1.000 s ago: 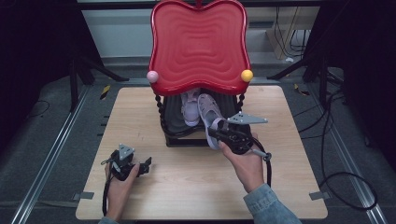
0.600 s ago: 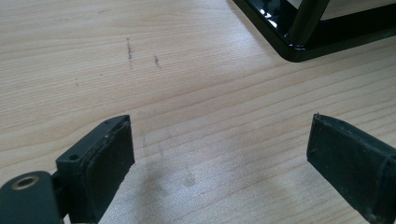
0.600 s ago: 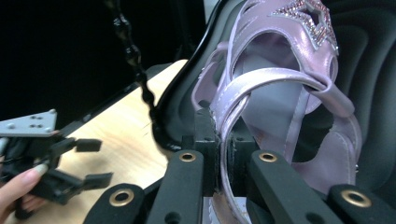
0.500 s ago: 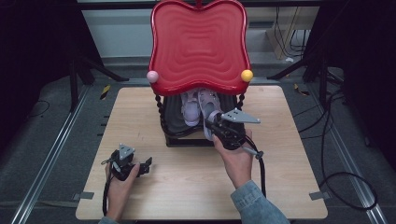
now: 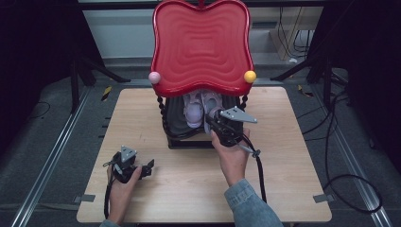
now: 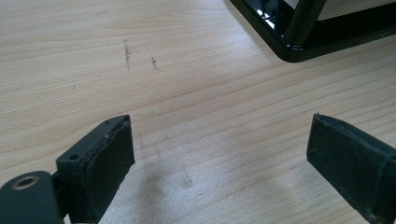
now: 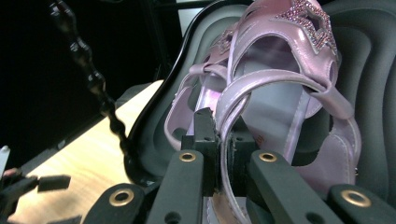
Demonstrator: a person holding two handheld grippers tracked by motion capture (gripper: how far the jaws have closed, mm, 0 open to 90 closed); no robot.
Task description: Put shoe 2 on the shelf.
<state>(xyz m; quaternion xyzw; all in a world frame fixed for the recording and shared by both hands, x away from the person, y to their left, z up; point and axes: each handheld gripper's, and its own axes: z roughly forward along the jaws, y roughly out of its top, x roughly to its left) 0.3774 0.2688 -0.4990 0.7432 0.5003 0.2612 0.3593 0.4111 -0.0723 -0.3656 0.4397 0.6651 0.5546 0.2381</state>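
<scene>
High view: right gripper [image 5: 213, 119], jaws clamping the pink sandal [image 7: 275, 93], has advanced under the red rack [image 5: 201, 47].

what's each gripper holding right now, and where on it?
The right gripper is shut on a strap at the back of the pink sandal on the rack's lower shelf. The left gripper holds nothing; its jaws stand open over the bare table.

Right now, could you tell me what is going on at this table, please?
A person works with two hand-held grippers at a light wooden table. The right gripper is shut on a strap of a pale pink patent sandal with a glittery star, which lies on the dark lower shelf of a small rack with a glossy red wavy top. A second pink sandal lies beside it. The left gripper rests open above bare wood.
</scene>
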